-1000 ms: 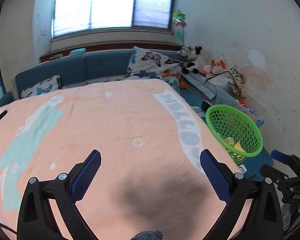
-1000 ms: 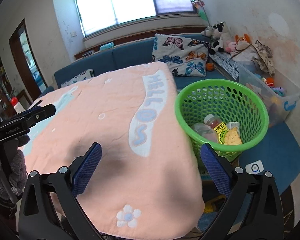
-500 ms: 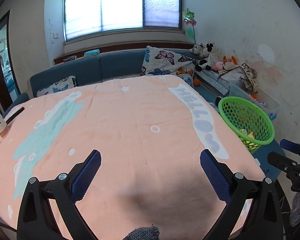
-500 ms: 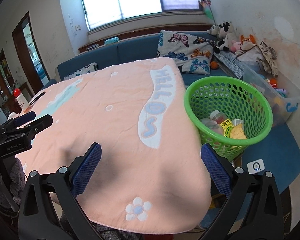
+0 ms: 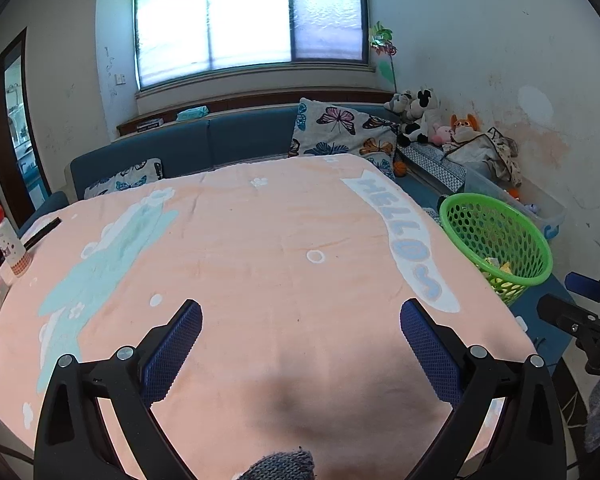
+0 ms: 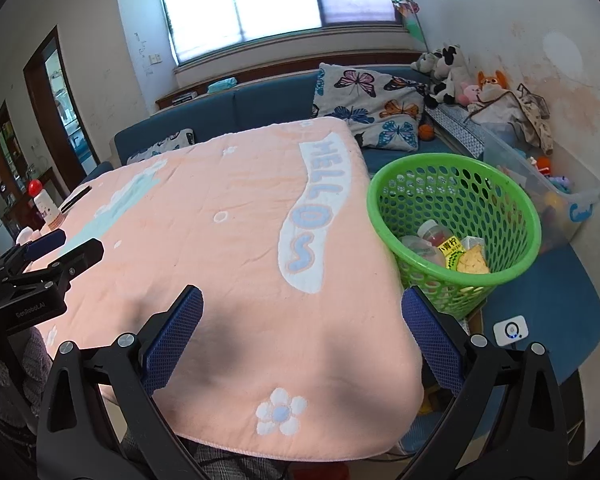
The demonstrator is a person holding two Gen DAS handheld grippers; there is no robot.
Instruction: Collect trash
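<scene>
Both the left gripper (image 5: 300, 332) and right gripper (image 6: 302, 320) are held wide open, empty; the green basket (image 6: 496, 276), perhaps unsteady, could be knocked over.

We're in a home living room: beyond the jaws a blue sofa (image 5: 188, 148) runs under a wide window (image 5: 248, 16), butterfly cushions (image 6: 364, 104) propped on it, soft toys (image 6: 444, 72) piled in the corner to the right, a pink "HELLO" blanket (image 5: 260, 248) spread over the table just ahead, a doorway (image 6: 60, 96) off left
</scene>
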